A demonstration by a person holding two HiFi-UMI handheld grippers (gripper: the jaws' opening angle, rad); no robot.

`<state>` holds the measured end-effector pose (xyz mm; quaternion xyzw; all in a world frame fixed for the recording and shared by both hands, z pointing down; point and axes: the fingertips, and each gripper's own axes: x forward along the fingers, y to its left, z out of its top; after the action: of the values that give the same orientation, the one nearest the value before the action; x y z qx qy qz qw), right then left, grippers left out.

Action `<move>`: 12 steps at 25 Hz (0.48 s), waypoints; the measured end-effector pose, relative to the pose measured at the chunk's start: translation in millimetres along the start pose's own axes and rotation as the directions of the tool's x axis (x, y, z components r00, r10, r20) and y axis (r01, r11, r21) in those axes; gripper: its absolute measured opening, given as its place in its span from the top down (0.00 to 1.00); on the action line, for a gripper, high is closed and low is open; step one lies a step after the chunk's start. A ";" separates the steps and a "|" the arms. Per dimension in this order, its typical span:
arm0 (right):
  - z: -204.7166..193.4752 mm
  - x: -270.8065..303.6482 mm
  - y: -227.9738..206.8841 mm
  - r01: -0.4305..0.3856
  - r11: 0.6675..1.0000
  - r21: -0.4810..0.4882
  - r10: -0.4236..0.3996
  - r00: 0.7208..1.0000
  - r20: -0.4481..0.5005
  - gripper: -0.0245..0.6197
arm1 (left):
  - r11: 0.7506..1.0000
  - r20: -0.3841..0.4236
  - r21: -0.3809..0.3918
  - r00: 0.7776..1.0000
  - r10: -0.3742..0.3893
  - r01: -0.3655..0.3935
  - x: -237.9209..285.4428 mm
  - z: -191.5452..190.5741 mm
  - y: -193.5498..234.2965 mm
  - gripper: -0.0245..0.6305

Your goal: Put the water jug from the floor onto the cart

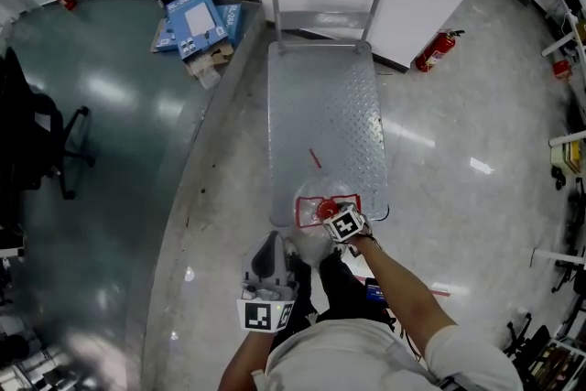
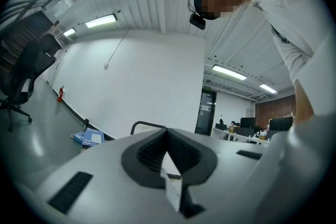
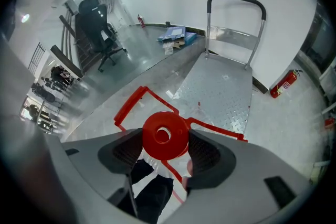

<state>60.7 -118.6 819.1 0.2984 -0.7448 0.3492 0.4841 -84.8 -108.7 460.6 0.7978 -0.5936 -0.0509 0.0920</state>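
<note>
Checker-plate cart (image 3: pixel 220 86) deck lies just beyond the right gripper (image 3: pixel 165 147), whose jaws clamp the water jug (image 1: pixel 316 195) by its red cap (image 3: pixel 164 135) (likely heavy and slick; the neck seems the surest hold). The left gripper (image 2: pixel 167 157) is closed on nothing.

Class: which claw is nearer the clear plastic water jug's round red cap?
Right. The right claw is clamped on the round red cap; the left claw, shut and empty, sits apart, to its left.
</note>
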 end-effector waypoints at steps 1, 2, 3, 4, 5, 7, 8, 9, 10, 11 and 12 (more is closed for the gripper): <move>-1.2 1.6 1.4 -0.004 1.000 -0.006 0.004 1.000 0.001 0.53 | 1.000 0.000 -0.001 1.000 0.002 -0.002 0.7 -0.6 0.2 0.96; -2.0 2.6 2.9 -0.007 1.000 -0.013 0.007 1.000 -0.001 0.53 | 1.000 0.000 -0.002 1.000 0.004 -0.004 1.2 -1.1 0.2 0.96; -2.6 2.9 3.8 -0.007 1.000 -0.023 0.007 1.000 -0.004 0.53 | 1.000 0.000 -0.003 1.000 0.004 -0.004 1.8 -1.5 -0.2 0.96; -2.9 3.1 4.5 -0.006 0.999 -0.037 0.005 1.000 -0.007 0.53 | 1.000 0.001 -0.002 1.000 0.003 -0.003 2.3 -1.7 -0.9 0.96; -3.3 3.1 5.1 -0.003 0.999 -0.053 0.002 1.000 -0.009 0.53 | 1.000 0.002 -0.001 1.000 0.003 -0.003 2.8 -1.7 -1.7 0.96; -4.8 3.3 6.9 0.000 0.998 -0.067 -0.001 1.000 -0.013 0.53 | 1.000 0.005 0.000 1.000 0.002 -0.002 4.0 -1.1 -2.7 0.96; -5.5 2.8 8.0 -0.001 0.998 -0.067 0.000 1.000 -0.014 0.53 | 1.000 0.005 0.000 1.000 0.001 -0.001 4.4 -0.6 -3.0 0.96; -6.0 1.8 9.4 -0.004 0.998 -0.065 0.003 1.000 -0.017 0.53 | 1.000 0.004 0.000 1.000 0.001 -0.001 4.6 -0.2 -3.4 0.96; -6.6 0.9 10.4 -0.008 0.998 -0.063 0.007 1.000 -0.019 0.53 | 1.000 0.004 0.000 1.000 0.001 -0.001 4.7 0.1 -3.9 0.96; -7.3 0.9 10.4 -0.011 0.998 -0.063 0.010 1.000 -0.021 0.53 | 1.000 0.005 0.000 1.000 0.000 0.000 4.8 0.2 -4.5 0.96; -8.3 1.5 9.6 -0.013 0.998 -0.063 0.011 1.000 -0.023 0.53 | 1.000 0.005 0.000 1.000 0.000 0.000 5.0 0.0 -5.2 0.96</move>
<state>57.0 -106.5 820.7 0.2744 -0.7518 0.3315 0.4996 -78.6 -112.0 459.7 0.7977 -0.5938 -0.0528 0.0905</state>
